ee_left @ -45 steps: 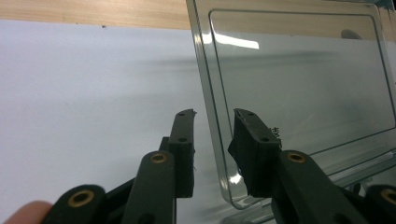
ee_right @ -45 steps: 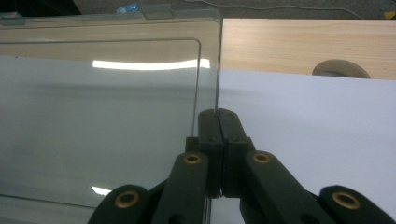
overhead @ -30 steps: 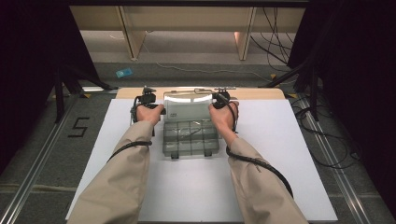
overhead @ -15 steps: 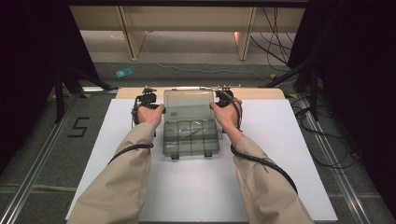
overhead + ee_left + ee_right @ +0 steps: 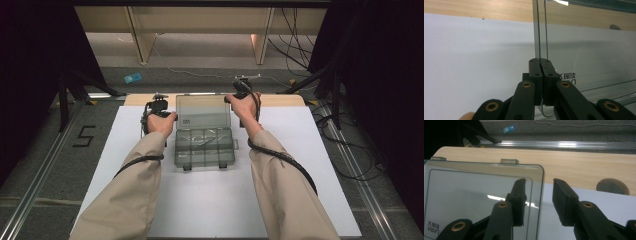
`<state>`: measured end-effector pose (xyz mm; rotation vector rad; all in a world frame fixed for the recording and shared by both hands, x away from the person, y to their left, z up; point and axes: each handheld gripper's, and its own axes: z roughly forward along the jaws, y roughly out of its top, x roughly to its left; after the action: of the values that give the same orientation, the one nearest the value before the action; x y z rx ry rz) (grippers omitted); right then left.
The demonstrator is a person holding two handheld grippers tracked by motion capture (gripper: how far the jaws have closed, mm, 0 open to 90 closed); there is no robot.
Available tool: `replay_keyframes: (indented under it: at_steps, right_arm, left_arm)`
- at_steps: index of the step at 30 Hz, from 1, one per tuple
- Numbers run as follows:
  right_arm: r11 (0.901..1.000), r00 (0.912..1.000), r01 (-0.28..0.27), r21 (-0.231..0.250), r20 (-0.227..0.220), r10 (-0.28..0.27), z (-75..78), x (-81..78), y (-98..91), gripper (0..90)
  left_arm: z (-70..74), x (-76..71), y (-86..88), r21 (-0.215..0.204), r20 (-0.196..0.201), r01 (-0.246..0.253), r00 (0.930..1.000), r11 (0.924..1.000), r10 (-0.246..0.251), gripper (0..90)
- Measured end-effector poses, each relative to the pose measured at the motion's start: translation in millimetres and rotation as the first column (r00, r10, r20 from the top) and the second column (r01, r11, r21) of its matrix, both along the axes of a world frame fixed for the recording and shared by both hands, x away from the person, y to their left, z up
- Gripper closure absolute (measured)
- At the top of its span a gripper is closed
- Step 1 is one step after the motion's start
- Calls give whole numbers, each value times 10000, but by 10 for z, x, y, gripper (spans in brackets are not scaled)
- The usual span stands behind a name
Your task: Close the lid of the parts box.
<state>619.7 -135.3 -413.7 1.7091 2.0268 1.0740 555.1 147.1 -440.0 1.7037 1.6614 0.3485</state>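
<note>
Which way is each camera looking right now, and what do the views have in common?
High view: above the person's side, looking forward and down at the organizer box; both forearms show.
Left gripper view: rides the left gripper, shut on the clear lid edge.
Right gripper view: rides the right gripper, open around the lid's corner.
Shared: all show the lid.

One clear plastic compartment box [image 5: 204, 145] is sitting on one white sheet [image 5: 210, 200] over one wooden table [image 5: 280, 100], its one lid [image 5: 202, 111] standing raised. Two hand-held grippers are working at it: the left gripper [image 5: 540, 65] is pinching the lid's edge, the right gripper [image 5: 539, 195] is hanging with jaws parted beside the lid's corner. Two latch tabs [image 5: 509, 161] are showing along the lid's edge. One round hole [image 5: 612, 186] is showing in the tabletop. One blue card [image 5: 132, 77] is lying on the floor.
</note>
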Motion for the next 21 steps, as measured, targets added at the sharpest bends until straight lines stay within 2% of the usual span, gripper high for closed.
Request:
replay_keyframes:
  at_steps: [2, 3, 4, 6, 8, 10, 11, 12, 14, 15, 17, 19, 21]
  right_arm:
    - [9999, 10000, -27, 144, 47, 26, 0, 28, -11, 650]
    - [9996, 9992, -249, 98, 305, 246, -17, 52, -26, 660]
    - [9996, 9998, -188, 228, 14, 187, -8, 44, -19, 668]
    - [9997, 9999, -18, 259, -157, 23, 2, 38, -10, 700]
    - [9996, 10000, 36, 266, -92, -34, -5, 42, -14, 721]
    - [9994, 9998, 32, 341, -173, -26, 2, 38, -17, 750]
    - [9994, 9998, 54, 334, -203, -47, 4, 38, -13, 759]
    - [9995, 9999, -84, 292, -128, 87, 4, 44, -23, 773]
    - [9994, 9999, 16, 358, -170, -10, 16, 43, -21, 801]
    - [9995, 9998, 34, 299, -181, -29, 17, 45, -24, 811]
    - [9994, 9998, 164, 297, -131, -160, 10, 50, -32, 856]
    - [10000, 9999, -23, 29, -134, 23, 12, 50, -67, 872]
    - [9998, 9998, 182, 85, -123, -181, 10, 47, -47, 879]
  left_arm:
    - [3, -4, -4, 23, 96, 47, 9999, 10000, -47, 884]
    - [4, -8, -4, 54, 145, 97, 9998, 9999, -98, 884]
    - [6, -14, 4, 137, 153, 207, 9997, 9997, -210, 885]
    - [-9, -24, 13, 131, 328, 295, 9990, 9995, -299, 885]
    - [-15, -31, 26, 134, 320, 358, 9988, 9993, -362, 885]
    - [-24, -39, 12, -42, 340, 194, 9992, 9998, -193, 885]
    - [-26, -38, 24, 32, 397, 315, 9987, 9995, -316, 885]
    - [-31, -33, 11, -67, 555, 233, 9982, 9997, -229, 886]
    - [-24, -42, -6, -189, 526, 117, 9986, 9998, -107, 886]
    - [-22, -37, 15, -2, 592, 373, 9976, 9993, -372, 887]
    - [-22, -38, 14, -29, 622, 372, 9974, 9993, -370, 887]
    - [-21, -43, 20, 57, 630, 478, 9969, 9988, -481, 887]
    - [-24, -51, -15, -170, 708, 207, 9973, 9996, -195, 886]
